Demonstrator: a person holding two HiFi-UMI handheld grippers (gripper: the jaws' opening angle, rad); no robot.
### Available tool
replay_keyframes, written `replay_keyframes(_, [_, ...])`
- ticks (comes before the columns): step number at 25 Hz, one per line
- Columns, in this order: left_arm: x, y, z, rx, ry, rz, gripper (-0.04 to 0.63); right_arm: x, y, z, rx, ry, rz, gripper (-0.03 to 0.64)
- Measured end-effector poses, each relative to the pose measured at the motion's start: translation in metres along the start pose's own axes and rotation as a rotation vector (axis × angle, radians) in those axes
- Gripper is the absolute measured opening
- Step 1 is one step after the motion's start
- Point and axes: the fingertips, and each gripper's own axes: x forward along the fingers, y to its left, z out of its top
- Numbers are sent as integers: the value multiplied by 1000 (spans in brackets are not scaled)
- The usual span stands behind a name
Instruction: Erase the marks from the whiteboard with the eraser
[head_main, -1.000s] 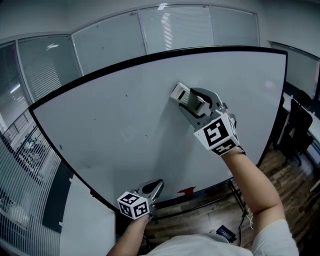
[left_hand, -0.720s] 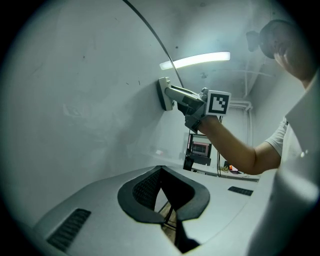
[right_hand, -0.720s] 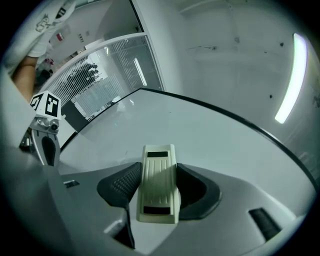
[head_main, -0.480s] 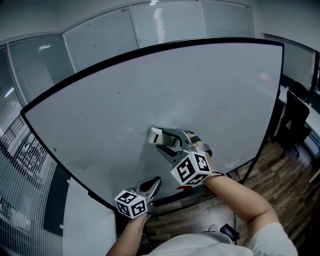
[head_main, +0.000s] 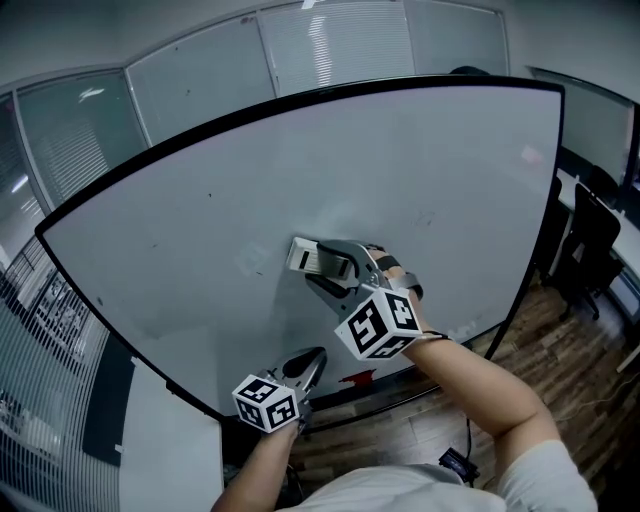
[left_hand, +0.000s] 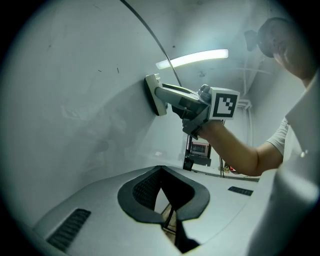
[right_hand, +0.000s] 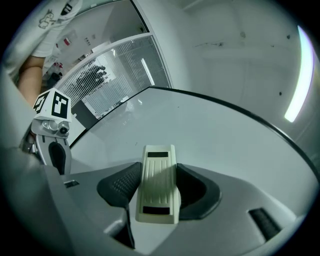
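A large whiteboard (head_main: 200, 200) with a black frame fills the head view. My right gripper (head_main: 322, 262) is shut on a cream eraser (head_main: 308, 256), which presses flat against the lower middle of the board. Seen from the right gripper view, the eraser (right_hand: 158, 183) lies lengthwise between the dark pads. Faint smudges (head_main: 250, 262) lie just left of it. My left gripper (head_main: 312, 362) hangs shut and empty near the board's bottom edge. From the left gripper view, the eraser (left_hand: 155, 94) touches the whiteboard (left_hand: 75, 100), and the left gripper (left_hand: 165, 197) holds nothing.
A red object (head_main: 358, 379) rests on the tray along the board's bottom edge. Glass partitions with blinds (head_main: 330, 50) stand behind the board. Black chairs (head_main: 592, 240) are at the right, and wooden floor (head_main: 560, 380) lies below.
My right gripper carried the eraser down the board from the upper middle to the lower middle and a little left. The left gripper shifted slightly.
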Motion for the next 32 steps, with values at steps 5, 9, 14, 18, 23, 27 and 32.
replay_keyframes(5, [31,-21,10,10,-31,13,8,-36,-90,1,10,-50,-99,232])
replay_keyframes(9, [58,-37,17,18,-46,13,8,-69,-174,1,9,-83,-194,232])
replay_keyframes(14, [87,-53,30,36,-67,30,8,-99,-248,1,-28,-99,-261,232])
replay_keyframes(18, [105,-61,33,39,-78,45,8,-113,-275,-5,-9,-124,-284,232])
replay_keyframes(23, [126,-75,30,39,-83,63,6,-111,-244,-26,-38,-140,-229,231])
replay_keyframes(27, [137,-83,27,29,-83,77,8,-105,-188,-55,-39,-147,-138,232])
replay_keyframes(32, [144,-87,15,10,-69,95,8,-96,-102,-96,-70,-112,2,232])
